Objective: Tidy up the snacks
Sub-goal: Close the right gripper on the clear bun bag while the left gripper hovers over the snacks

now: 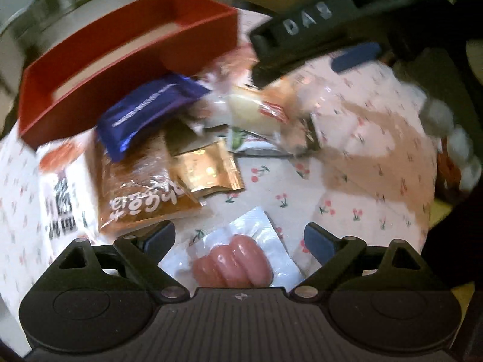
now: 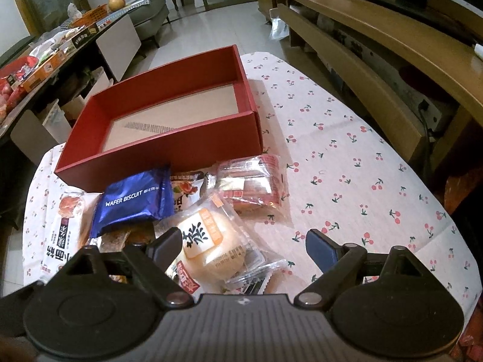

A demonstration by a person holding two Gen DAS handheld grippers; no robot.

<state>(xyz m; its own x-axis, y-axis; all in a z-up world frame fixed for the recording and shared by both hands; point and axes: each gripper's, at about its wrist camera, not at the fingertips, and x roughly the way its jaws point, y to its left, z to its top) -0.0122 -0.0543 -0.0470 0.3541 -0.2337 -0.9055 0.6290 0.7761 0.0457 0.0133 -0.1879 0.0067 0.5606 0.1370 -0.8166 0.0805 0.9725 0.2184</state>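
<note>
An empty red box (image 2: 169, 150) stands on the cherry-print tablecloth (image 2: 347, 166). In front of it lies a pile of snacks. My right gripper (image 2: 243, 242) hangs open over a white bun packet (image 2: 211, 241), whose left side lies close to the left finger. A blue wafer biscuit packet (image 2: 135, 202) and a clear red-striped packet (image 2: 253, 181) lie beyond. In the blurred left wrist view my left gripper (image 1: 238, 236) is open, with a clear pack of pink sausages (image 1: 238, 259) flat on the cloth between its fingers, untouched. A brown packet (image 1: 142, 193) and a gold sachet (image 1: 208, 169) lie ahead.
One of my right gripper's fingers (image 1: 305, 21) crosses the top of the left wrist view above the pile. A long white bread packet (image 2: 63, 235) lies at the pile's left edge. A wooden bench (image 2: 377, 39) runs along the right, a cluttered dark counter (image 2: 45, 57) along the left.
</note>
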